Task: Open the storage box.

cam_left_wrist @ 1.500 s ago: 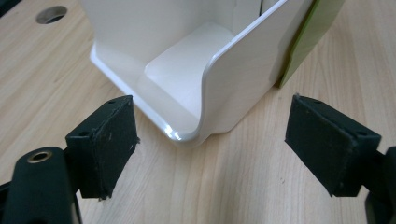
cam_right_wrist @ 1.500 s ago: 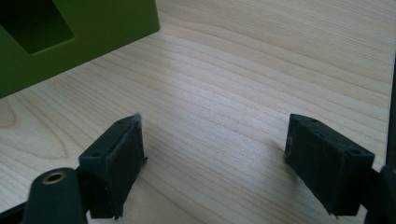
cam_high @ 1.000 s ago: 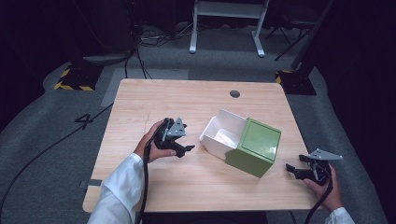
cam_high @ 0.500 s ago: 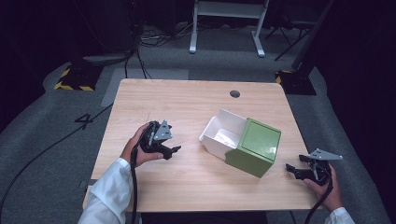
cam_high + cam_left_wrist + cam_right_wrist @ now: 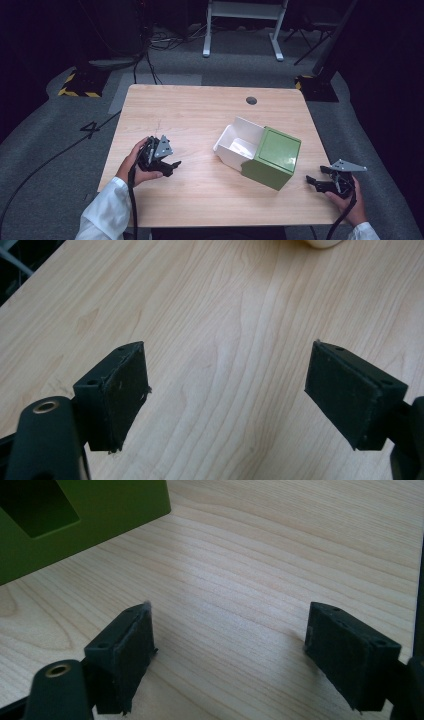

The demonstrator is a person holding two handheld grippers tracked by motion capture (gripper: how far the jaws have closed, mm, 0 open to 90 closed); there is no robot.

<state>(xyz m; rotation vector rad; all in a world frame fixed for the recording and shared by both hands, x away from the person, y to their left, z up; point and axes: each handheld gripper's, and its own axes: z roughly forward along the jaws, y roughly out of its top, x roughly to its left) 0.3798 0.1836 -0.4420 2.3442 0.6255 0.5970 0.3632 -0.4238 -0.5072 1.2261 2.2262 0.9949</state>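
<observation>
Two claws, both gaping wide, nothing gripped: left claw (image 5: 172, 165) low over counter (image 5: 200, 112) front-left, right claw (image 5: 314, 182) at front-right edge. Between them, green box (image 5: 272, 157) with white drawer (image 5: 237, 142) pulled out.

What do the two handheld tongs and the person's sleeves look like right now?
Both tongs, left and right, are black with thick rectangular padded jaws, a grey three-cornered plate on top and a black trailing cable. The person wears white sleeves.
</observation>
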